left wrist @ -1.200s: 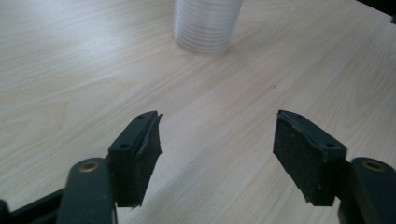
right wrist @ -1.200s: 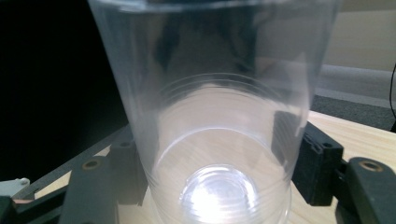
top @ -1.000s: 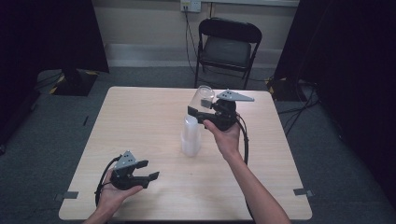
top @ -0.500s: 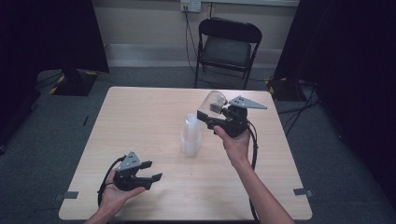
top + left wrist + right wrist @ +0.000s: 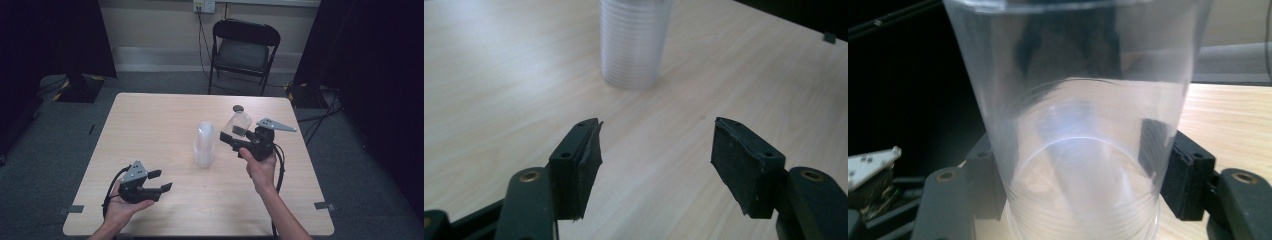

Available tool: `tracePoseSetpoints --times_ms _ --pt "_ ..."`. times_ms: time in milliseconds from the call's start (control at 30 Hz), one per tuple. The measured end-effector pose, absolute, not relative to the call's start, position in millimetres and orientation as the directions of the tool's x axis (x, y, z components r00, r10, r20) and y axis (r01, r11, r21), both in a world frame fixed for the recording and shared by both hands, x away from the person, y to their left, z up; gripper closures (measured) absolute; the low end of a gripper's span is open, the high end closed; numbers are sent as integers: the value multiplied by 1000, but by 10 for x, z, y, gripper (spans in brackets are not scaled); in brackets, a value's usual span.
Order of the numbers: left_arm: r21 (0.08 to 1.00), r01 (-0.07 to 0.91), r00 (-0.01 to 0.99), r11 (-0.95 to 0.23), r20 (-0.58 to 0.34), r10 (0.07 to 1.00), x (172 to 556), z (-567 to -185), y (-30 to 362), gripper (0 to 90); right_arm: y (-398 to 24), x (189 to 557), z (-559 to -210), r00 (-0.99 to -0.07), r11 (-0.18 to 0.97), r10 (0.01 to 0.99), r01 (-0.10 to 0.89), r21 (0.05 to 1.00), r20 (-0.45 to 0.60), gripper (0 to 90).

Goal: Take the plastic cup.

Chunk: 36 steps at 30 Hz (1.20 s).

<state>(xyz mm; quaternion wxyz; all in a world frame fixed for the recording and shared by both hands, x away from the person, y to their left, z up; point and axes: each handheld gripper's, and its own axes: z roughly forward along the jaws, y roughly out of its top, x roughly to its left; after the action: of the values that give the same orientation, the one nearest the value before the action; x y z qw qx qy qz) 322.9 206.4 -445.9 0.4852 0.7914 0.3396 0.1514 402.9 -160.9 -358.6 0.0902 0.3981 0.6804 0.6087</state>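
Note:
A stack of clear plastic cups (image 5: 205,145) stands upright near the middle of the wooden table (image 5: 150,125). My right gripper (image 5: 231,138) is shut on a single clear cup (image 5: 237,123), held above the table just right of the stack and tilted. In the right gripper view the clear cup (image 5: 1083,125) sits between the black jaws of my right gripper (image 5: 1078,165), base toward the camera. My left gripper (image 5: 161,181) rests in a hand near the front left, open and holding nothing. In the left gripper view the stack (image 5: 634,42) stands ahead of my open left gripper (image 5: 658,137).
A small dark round object (image 5: 238,108) lies on the table behind the held cup. A black folding chair (image 5: 245,50) stands beyond the far edge. Dark curtains hang on both sides. Bare tabletop lies left of the stack and between the two grippers.
My right gripper has carried the cup to the right and toward the person, away from the top of the stack. The left gripper has barely moved.

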Motion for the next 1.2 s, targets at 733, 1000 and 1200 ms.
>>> tracePoseSetpoints --times_ms 733,1000,1200 --pt "925 284 810 -252 -91 579 3485 -4216 1411 492 -1708 3709 -4013 -645 -59 598 557 828 476 331" --pt "907 304 817 -290 -92 570 3391 -4339 1357 499 -1706 3704 -4075 -618 -115 532 624 773 578 339" --pt "918 302 832 -257 -122 541 3377 -4344 1347 529 -1617 3678 -4116 -616 -104 510 649 754 600 340"
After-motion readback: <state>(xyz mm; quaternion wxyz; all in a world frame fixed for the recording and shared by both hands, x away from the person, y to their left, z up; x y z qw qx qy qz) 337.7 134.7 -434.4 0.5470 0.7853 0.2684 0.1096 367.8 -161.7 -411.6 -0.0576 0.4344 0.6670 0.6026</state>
